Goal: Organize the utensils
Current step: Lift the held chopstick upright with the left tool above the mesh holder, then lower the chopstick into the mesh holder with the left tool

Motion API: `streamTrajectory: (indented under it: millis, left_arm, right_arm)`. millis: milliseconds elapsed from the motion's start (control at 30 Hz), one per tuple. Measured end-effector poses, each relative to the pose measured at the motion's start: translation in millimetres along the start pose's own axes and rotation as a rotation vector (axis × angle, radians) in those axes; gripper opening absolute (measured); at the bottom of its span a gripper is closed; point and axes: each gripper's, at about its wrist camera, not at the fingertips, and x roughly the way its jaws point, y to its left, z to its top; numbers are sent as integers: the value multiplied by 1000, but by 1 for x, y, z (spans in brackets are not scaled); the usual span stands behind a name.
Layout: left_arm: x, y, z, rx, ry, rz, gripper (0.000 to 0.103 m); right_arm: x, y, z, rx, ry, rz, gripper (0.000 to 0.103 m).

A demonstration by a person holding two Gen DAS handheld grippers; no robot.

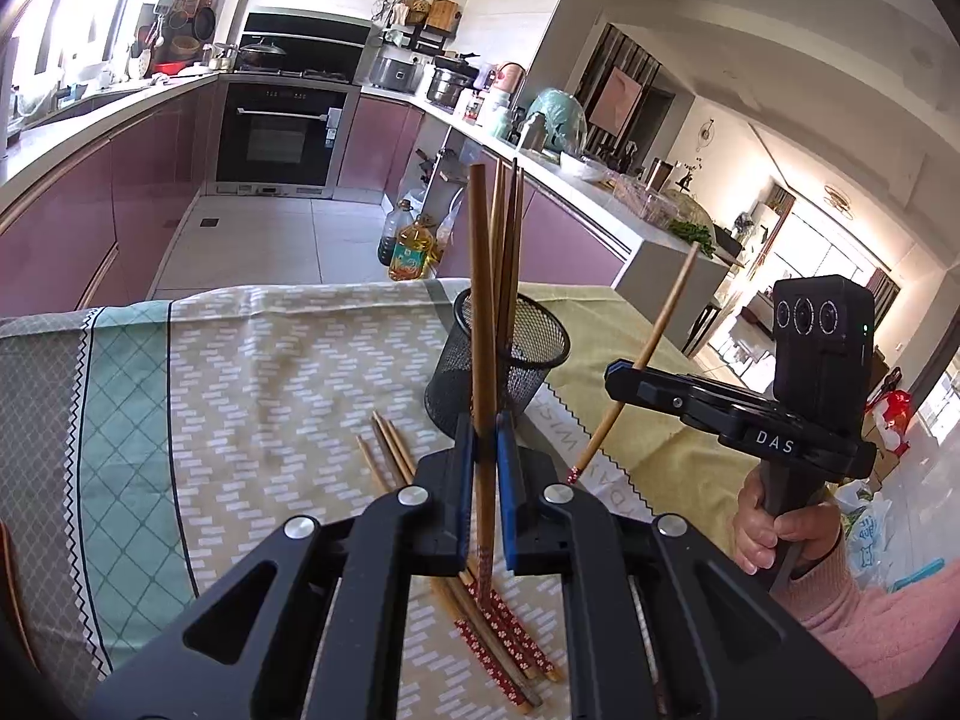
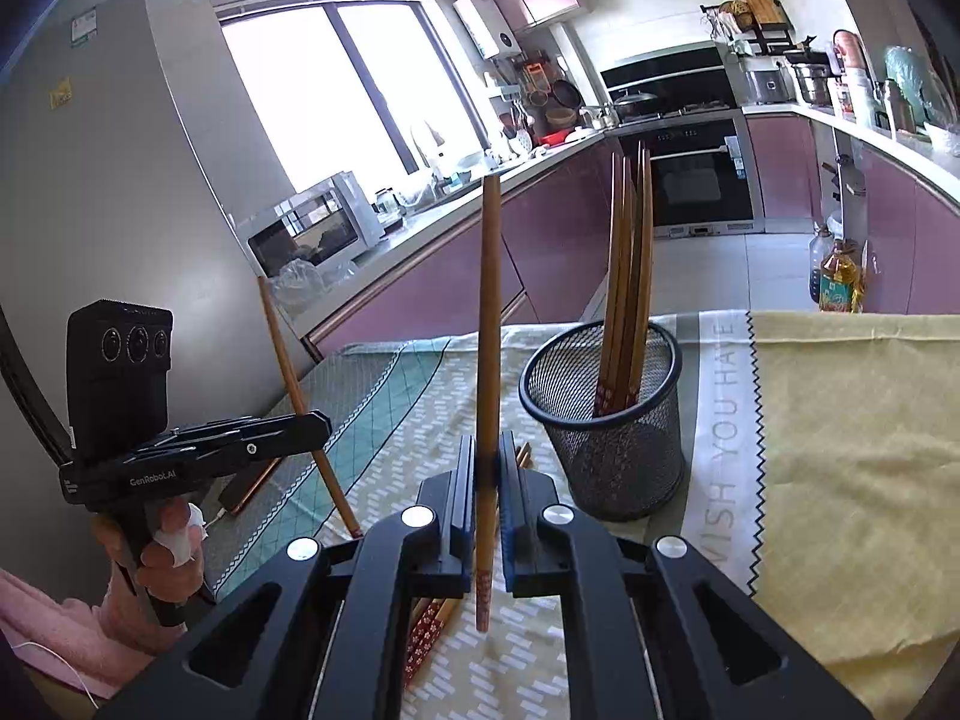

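Standing in the black mesh cup [image 2: 603, 420] are a few wooden chopsticks [image 2: 627, 276], patterned ends down, tips up. The left gripper [image 1: 485, 438] is clamped tight on one chopstick [image 1: 480, 324], held near-vertical just before the cup. Same deal with the right gripper [image 2: 487, 462] and its chopstick [image 2: 487, 324]. More loose chopsticks [image 1: 498, 618] lie flat on the tablecloth [image 1: 258, 360].

sunlit kitchen, mauve cabinets [image 1: 384, 138], built-in oven [image 1: 279, 135], pale floor tiles [image 1: 252, 240], big window [image 2: 336, 90]
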Motion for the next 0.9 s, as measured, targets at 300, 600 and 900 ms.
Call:
streamTrajectory:
  millis: [300, 600, 900]
  left_arm:
    - [4, -10, 26, 17, -55, -5, 8]
    - [3, -24, 57, 53, -116, -7, 8]
    - [1, -37, 87, 80, -173, -11, 8]
  right_arm:
    - [-14, -1, 25, -31, -68, -31, 6]
    - [-26, 3, 52, -69, -129, -59, 6]
    - [-29, 2, 79, -92, -179, -79, 6]
